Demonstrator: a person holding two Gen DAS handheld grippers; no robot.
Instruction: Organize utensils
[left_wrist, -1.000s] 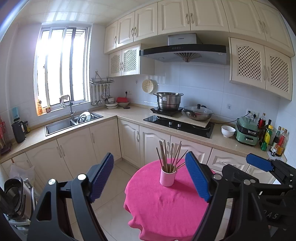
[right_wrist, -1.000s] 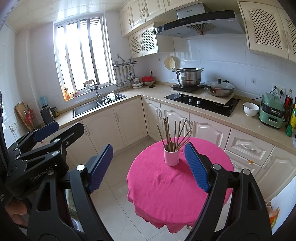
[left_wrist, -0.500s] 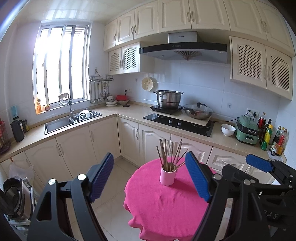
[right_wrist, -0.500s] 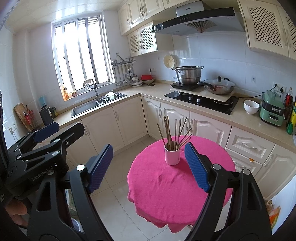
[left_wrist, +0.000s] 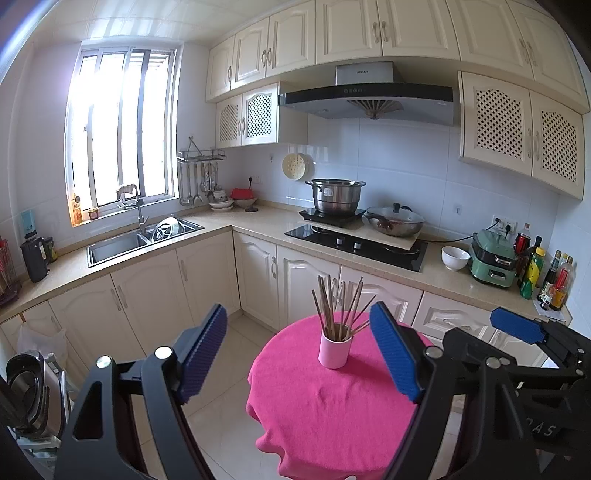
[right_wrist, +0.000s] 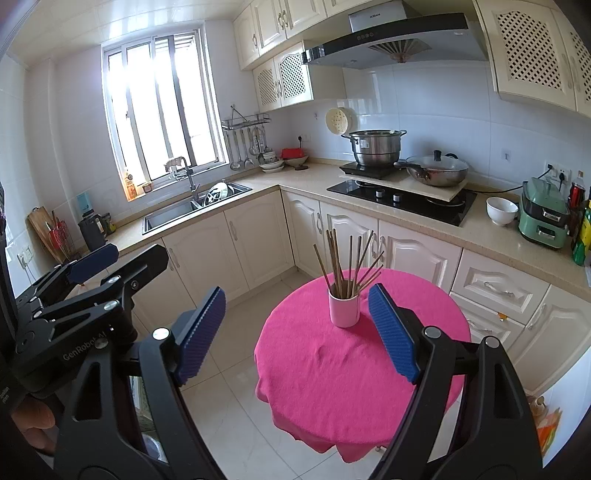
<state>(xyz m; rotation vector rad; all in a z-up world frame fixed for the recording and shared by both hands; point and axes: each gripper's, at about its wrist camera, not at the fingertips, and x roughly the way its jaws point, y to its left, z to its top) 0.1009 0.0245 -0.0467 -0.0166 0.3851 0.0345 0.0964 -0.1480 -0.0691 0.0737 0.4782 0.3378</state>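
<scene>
A pink-and-white cup (left_wrist: 333, 349) stands upright near the middle of a small round bench covered with a magenta cloth (left_wrist: 332, 413), and a loose bundle of brown chopsticks (left_wrist: 341, 308) fans out of its mouth. The chopsticks look light, thin and stiff; their smooth round shafts would likely roll or slip between flat pads, so a hold on the upper part of a stick, clear of its neighbours and well above the rim, seems the safest. The cup looks small and tippable, possibly ceramic, so a sideways pull on a stick could topple it; steadying it by its wall with the other jaws would help.

The left gripper (left_wrist: 299, 356) has its jaws wide apart with nothing between the blue pads. The right gripper (right_wrist: 297, 332) likewise has its jaws spread and empty. Both point slightly downward toward the bench from short of its near edge. In each wrist view the cup sits beyond the fingertips, nearer the right-hand pad, touching neither.
</scene>
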